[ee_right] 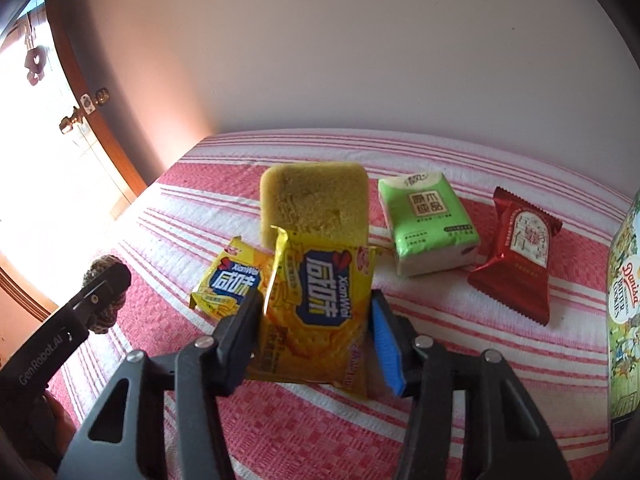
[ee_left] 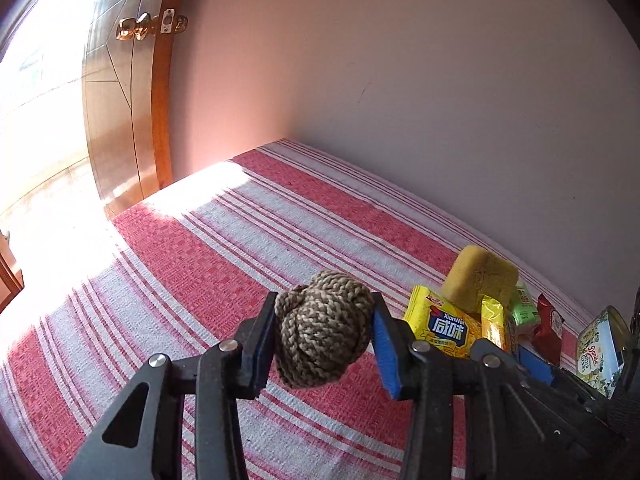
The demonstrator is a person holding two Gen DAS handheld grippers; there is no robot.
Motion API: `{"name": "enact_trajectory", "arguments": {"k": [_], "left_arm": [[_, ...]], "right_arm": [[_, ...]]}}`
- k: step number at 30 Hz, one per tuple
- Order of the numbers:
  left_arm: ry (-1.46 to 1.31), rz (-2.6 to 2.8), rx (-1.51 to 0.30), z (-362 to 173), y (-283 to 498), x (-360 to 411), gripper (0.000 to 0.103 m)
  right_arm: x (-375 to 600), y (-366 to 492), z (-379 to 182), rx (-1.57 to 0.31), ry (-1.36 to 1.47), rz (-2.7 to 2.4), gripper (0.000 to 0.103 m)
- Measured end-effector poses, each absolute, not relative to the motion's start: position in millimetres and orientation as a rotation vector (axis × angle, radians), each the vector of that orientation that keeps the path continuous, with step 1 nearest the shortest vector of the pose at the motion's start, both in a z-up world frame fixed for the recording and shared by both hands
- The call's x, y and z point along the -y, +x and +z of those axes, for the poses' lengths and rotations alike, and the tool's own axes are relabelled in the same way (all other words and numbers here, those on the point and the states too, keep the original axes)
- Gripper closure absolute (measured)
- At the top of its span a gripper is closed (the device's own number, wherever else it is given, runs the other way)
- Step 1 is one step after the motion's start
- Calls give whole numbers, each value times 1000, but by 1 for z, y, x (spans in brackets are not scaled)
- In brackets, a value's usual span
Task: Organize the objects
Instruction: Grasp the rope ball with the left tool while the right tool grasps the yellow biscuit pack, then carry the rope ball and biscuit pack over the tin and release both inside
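While left tongs (ee_left: 324,330) clamp the rope ball (ee_left: 320,328) and right tongs (ee_right: 316,320) (wall-side) the cracker packet (ee_right: 320,300), striped cloth (ee_left: 224,248) lies bare doorward.

Both wrist cams close, angled down (shared: bedspread (ee_left: 224,248)).

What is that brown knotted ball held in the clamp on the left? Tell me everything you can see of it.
The brown-and-tan braided cord ball is a rounded bundle of thick woven rope, mottled dark and light. It looks soft and fibrous. The left gripper clamps it from both sides, one black finger and one blue pad pressing in, holding it lifted above the red-and-white striped cloth. Nothing else touches it.
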State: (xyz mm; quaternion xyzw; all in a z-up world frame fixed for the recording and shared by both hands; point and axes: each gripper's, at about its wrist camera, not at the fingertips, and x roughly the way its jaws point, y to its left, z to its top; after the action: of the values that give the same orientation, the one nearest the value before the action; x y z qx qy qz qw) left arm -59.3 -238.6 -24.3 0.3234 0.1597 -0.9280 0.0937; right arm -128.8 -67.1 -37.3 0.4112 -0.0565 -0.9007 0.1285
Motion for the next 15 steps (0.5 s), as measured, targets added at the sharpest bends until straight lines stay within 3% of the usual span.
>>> {"name": "enact_trajectory", "arguments": {"k": [15], "left_arm": [[718,-2838,-378,-9,-35,215,57]], "right_arm": [[-18,-29,15,192,817,-2875,52]]}}
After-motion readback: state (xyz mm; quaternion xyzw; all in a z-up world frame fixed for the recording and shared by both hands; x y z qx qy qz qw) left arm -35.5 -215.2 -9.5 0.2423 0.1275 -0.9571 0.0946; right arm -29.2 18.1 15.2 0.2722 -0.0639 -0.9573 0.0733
